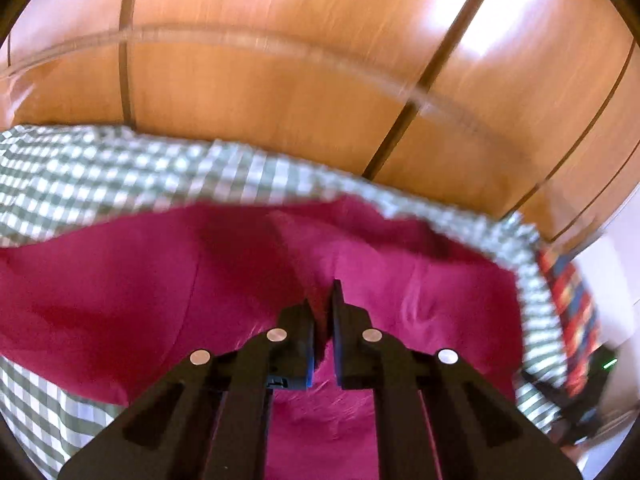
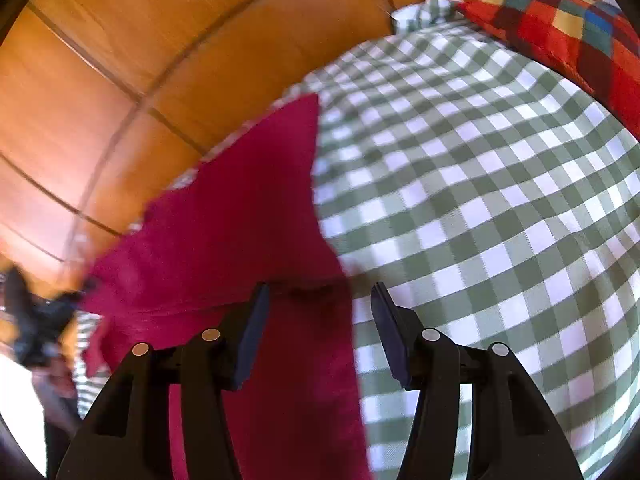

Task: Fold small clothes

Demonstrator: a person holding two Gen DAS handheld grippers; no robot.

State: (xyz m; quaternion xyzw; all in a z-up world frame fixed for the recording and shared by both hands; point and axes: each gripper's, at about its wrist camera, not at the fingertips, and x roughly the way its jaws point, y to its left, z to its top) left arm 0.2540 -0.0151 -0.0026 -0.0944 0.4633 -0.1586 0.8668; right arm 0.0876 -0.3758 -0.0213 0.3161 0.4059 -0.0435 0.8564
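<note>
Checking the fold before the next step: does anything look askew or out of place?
Nothing damaged or spilled. The magenta garment lies rumpled on the green checked cover, its corner reaching the cover's edge by the wooden panels. The left gripper pinches its fabric; the right gripper is open over its edge.

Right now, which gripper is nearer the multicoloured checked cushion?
Right. The right gripper hangs open over the red garment, cushion ahead; the left gripper, pinching the garment, sits farther away.

Left claw (image 1: 325, 304) pinched closed; right claw (image 2: 320, 300) half spread.
</note>
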